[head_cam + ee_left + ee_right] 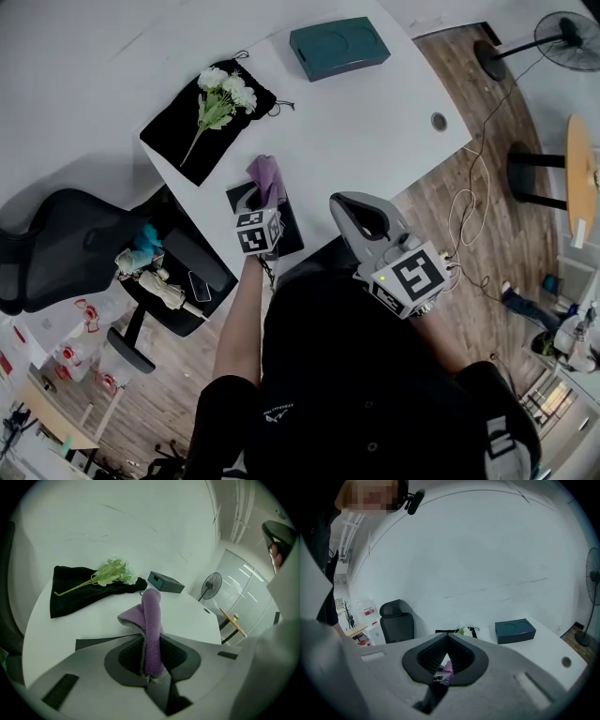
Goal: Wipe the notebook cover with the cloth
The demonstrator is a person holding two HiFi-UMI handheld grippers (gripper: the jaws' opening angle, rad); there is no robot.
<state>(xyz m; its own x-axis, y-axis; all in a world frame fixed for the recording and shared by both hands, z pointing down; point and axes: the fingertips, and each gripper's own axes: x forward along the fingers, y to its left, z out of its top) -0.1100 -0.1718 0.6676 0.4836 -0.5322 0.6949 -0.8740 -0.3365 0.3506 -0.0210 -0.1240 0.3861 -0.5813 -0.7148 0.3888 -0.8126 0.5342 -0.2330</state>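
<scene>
At the table's (375, 112) near edge, the right gripper (345, 204) hangs just right of the notebook (291, 234), its jaws pressed together with nothing between them. The left gripper (255, 202) is over the notebook, a black one lying flat against that near edge, and clamps the purple cloth (151, 616). The cloth's free end sticks out past the jaws, and I cannot tell whether it touches the cover. Farther off, white flowers (225, 94) lie on a black pouch (178, 141) by the left edge. A teal box (339, 47) sits near the far edge.
</scene>
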